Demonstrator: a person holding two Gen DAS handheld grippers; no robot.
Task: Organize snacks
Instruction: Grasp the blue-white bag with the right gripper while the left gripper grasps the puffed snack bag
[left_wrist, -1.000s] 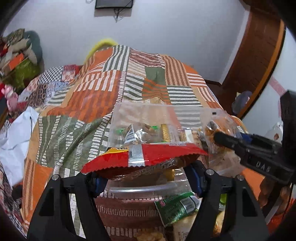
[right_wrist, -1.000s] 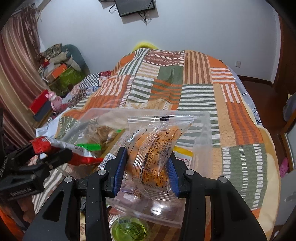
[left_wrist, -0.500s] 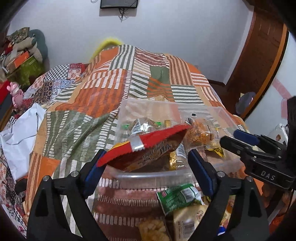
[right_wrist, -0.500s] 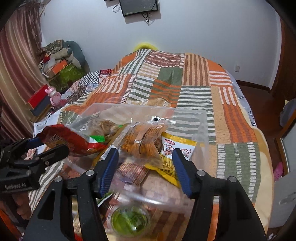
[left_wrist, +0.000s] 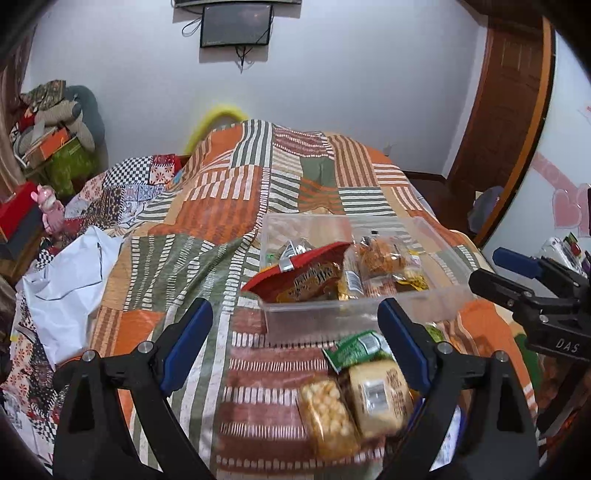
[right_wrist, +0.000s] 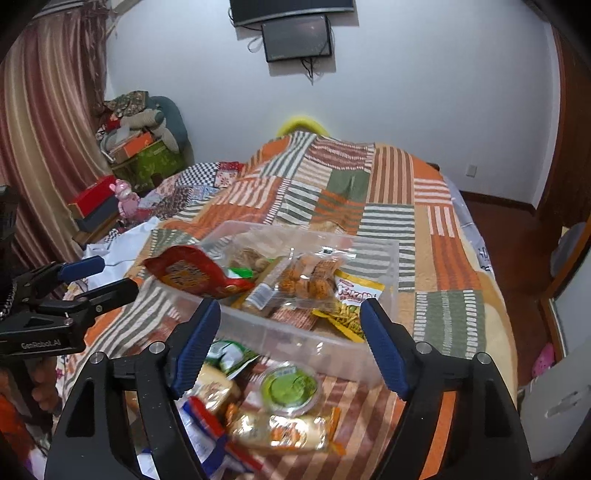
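Left wrist view: the clear plastic bin (left_wrist: 436, 306) sits on the patchwork bedspread (left_wrist: 207, 206), and in it the red snack bag (left_wrist: 299, 273) leans over the near left wall, touching the clear packet of orange snacks (left_wrist: 380, 254) to its right. The right wrist view adds a yellow snack packet (right_wrist: 354, 299) at the bin's right side. Outside the bin, just in front of its near wall, lie a green packet (left_wrist: 356, 349), two pale wrapped snacks (left_wrist: 354, 406) and a round green-lidded cup (right_wrist: 290, 386). The left gripper (left_wrist: 295, 343) has just been opening; its jaws stand released with nothing between them, short of the bin. The right gripper (right_wrist: 291, 343) has also just been opening, its jaws released and empty, framing the bin's near wall without touching it.
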